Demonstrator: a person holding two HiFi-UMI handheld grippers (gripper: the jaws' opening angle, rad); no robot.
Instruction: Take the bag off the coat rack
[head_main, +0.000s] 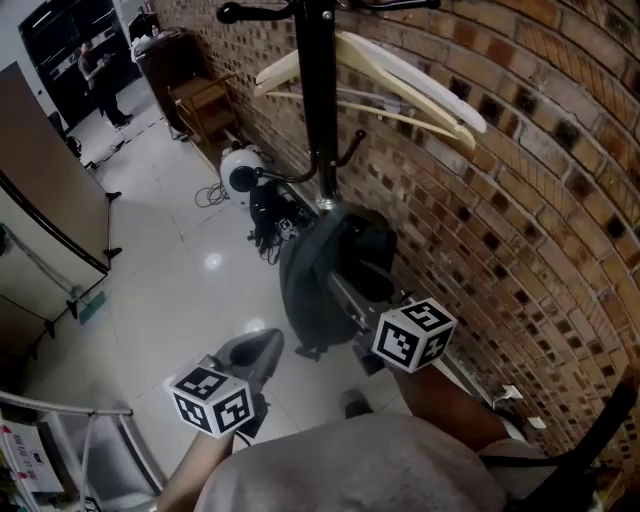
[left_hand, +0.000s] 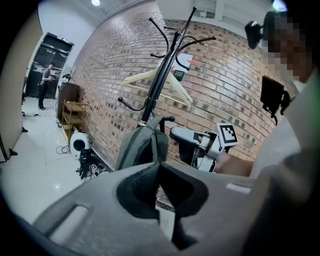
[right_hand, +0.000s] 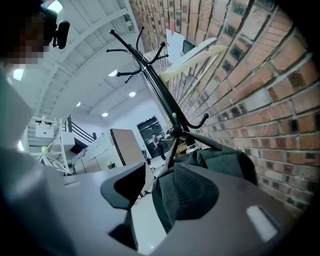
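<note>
A dark grey bag hangs low on the black coat rack beside the brick wall. My right gripper reaches up to the bag's side. In the right gripper view that gripper is open, with a fold of the bag lying against its right jaw and not pinched. My left gripper hangs lower and to the left, away from the bag. Its own view has that gripper shut on nothing, with the bag, the rack and the right gripper beyond.
A pale clothes hanger hangs from the rack's upper hooks. On the floor behind the rack sit a white round device and tangled cables. A wooden shelf stands by the wall. A brown partition is at left, and a person is far off.
</note>
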